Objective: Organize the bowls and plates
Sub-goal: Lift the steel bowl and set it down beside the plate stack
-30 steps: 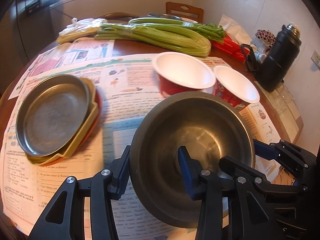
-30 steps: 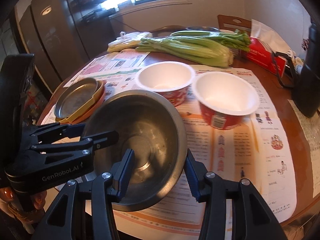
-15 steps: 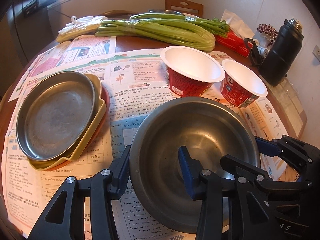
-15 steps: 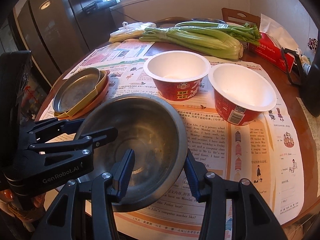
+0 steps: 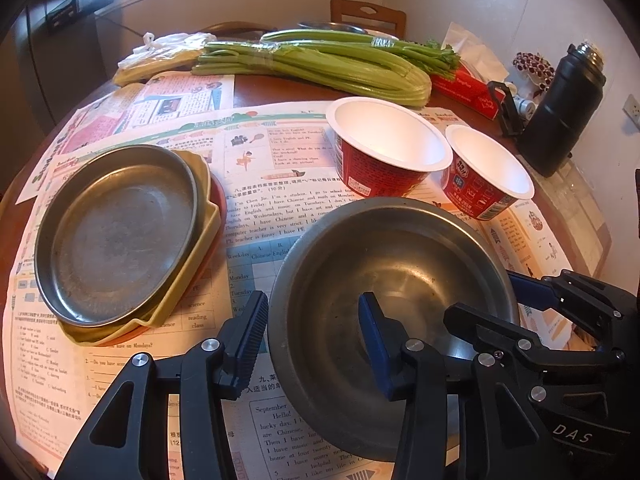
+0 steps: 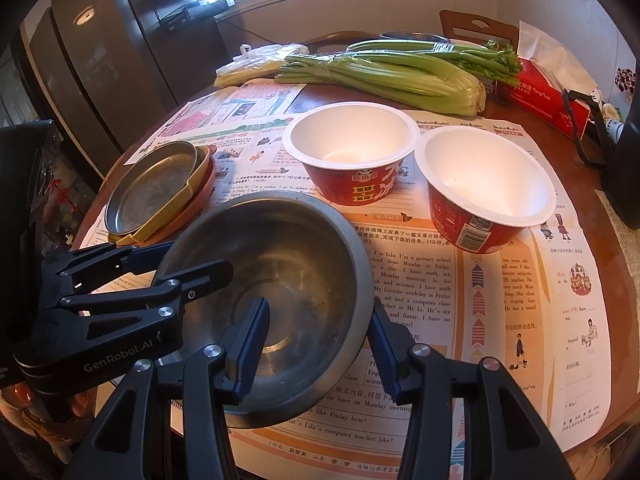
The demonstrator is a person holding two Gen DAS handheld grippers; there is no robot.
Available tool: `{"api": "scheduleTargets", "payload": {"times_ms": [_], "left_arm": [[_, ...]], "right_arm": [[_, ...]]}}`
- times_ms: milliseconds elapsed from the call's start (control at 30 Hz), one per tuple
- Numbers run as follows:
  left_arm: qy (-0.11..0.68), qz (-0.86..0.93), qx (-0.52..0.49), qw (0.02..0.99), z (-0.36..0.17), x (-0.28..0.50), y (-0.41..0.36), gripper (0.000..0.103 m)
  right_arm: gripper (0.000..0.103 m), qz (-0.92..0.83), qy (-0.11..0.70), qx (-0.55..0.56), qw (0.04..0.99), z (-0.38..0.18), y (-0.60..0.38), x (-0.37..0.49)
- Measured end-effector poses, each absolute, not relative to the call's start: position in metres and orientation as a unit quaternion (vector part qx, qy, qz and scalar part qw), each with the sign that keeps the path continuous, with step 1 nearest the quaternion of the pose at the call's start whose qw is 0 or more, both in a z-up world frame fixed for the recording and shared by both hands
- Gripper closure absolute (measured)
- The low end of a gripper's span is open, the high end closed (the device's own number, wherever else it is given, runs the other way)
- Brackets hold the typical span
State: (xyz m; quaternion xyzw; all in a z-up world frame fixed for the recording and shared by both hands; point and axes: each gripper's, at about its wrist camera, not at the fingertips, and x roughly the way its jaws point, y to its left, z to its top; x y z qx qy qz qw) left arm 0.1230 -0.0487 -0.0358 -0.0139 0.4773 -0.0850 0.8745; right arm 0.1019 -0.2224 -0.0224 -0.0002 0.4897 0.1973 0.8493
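Observation:
A steel bowl (image 5: 400, 280) (image 6: 300, 260) sits in front of both cameras, over the newspaper. My left gripper (image 5: 312, 308) (image 6: 196, 258) straddles its left rim, one pad outside and one inside. On the opposite rim my right gripper (image 6: 318, 312) (image 5: 480, 296) grips the same way. I cannot tell whether the bowl rests on the table. To the left lies a steel plate (image 5: 120, 232) (image 6: 156, 184), stacked on a yellow dish (image 5: 200, 216) and a red-orange plate (image 5: 218, 200). Two empty red paper bowls (image 5: 384, 136) (image 5: 488, 164) stand upright behind the steel bowl.
Celery bunches (image 5: 320, 64) and a plastic bag (image 5: 160, 56) lie along the table's far side. At the right stand a red tissue box (image 5: 468, 88) and a black flask (image 5: 568, 108). Newspaper sheets (image 5: 280, 152) cover the round wooden table. A chair back (image 5: 368, 12) shows beyond.
The table scene has drifted slightly in both views and the early blur is gone. The steel bowl keeps its place between both pairs of fingers.

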Motion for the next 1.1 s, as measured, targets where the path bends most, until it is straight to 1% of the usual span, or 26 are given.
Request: {"api": "scheduleTargets", "payload": {"times_ms": [367, 767, 1100], "left_arm": [[0.459, -0.069, -0.012, 0.886, -0.02, 0.116, -0.044, 0.05], [0.44, -0.061, -0.012, 0.896, -0.002, 0.115, -0.04, 0.049], [0.436, -0.056, -0.014, 0.898, 0.01, 0.134, -0.034, 0.048]], "right_arm": [[0.053, 0.186, 0.474, -0.003, 0.861, -0.014, -0.225, 0.099], [0.053, 0.181, 0.456, 0.01, 0.872, 0.003, -0.228, 0.105], [0.053, 0.184, 0.445, 0.014, 0.877, 0.014, -0.224, 0.123]]}}
